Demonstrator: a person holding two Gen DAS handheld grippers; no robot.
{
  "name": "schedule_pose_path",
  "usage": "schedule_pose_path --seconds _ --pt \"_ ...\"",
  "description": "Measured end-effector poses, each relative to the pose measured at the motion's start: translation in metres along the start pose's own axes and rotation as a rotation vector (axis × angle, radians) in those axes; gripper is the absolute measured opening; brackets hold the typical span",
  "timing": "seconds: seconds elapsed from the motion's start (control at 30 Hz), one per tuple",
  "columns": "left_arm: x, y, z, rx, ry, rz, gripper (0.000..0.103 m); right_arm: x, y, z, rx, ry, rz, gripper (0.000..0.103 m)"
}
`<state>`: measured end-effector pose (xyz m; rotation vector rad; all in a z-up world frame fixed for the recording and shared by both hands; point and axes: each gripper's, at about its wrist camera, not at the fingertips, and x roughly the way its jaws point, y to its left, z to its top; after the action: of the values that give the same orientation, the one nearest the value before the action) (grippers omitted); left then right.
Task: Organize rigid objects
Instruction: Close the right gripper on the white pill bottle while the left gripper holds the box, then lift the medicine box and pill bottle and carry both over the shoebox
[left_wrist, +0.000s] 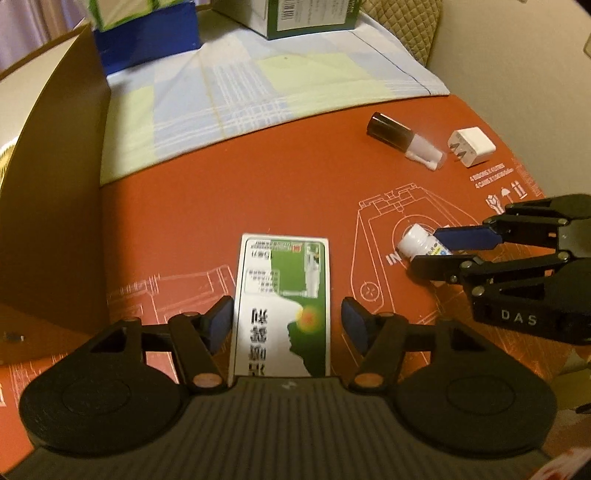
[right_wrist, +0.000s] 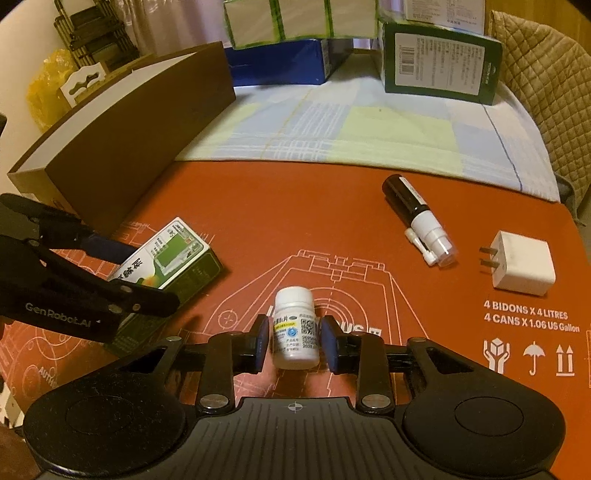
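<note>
Looking down our left gripper (left_wrist: 286, 323), we see its jaws spread, with the green-and-white medicine box (left_wrist: 282, 306) lying flat between them in the lower middle of the frame. Both blue pads (left_wrist: 218, 325) stand clear of the box's long sides, a strip of red surface showing on each side, so nothing is pinched.

Our right gripper (right_wrist: 294, 341) straddles a small white pill bottle (right_wrist: 295, 330) at the centre of its own view. The bottle lies on its side, cap pointing toward the top of the frame. The jaws are narrowly parted; the pads sit just beside the bottle's label, with a thin gap visible on either side. In the left view that same gripper reaches in from the right edge, one finger above and one below the bottle.

Everything rests on a red printed cardboard sheet (right_wrist: 314, 206). In the right view, the medicine box sits at middle left, partly behind our left gripper. In the upper right lies a spray bottle (right_wrist: 415, 218) with a dark body and clear cap, on its side. Just right of it lies a white plug adapter (right_wrist: 522, 264), prongs pointing left.

Farther out, a plaid cloth (right_wrist: 351, 133) covers the top half of the surface. A brown box (right_wrist: 122, 147) runs along the upper left. A blue box (right_wrist: 284, 64) and a dark green carton (right_wrist: 439, 64) stand at the top.
</note>
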<state>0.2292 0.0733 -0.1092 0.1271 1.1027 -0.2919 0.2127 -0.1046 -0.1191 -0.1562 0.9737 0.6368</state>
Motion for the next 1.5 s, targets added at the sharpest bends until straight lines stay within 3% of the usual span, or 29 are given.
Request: schedule_pose_path --seconds 0.07,0.87,1.5 --pt "0.002 -0.002 0.002 0.014 -0.001 0.009 0.051 0.001 0.001 0.001 -0.001 -0.003 -0.002 0.029" --pt "-0.005 0.001 0.002 -0.021 -0.015 -0.012 0.050 0.002 0.009 0.002 -0.057 0.007 -0.013 0.024" --pt "-0.069 0.023 0.023 -0.083 -0.136 0.015 0.050 -0.030 0.033 0.037 -0.079 -0.099 0.038 0.023"
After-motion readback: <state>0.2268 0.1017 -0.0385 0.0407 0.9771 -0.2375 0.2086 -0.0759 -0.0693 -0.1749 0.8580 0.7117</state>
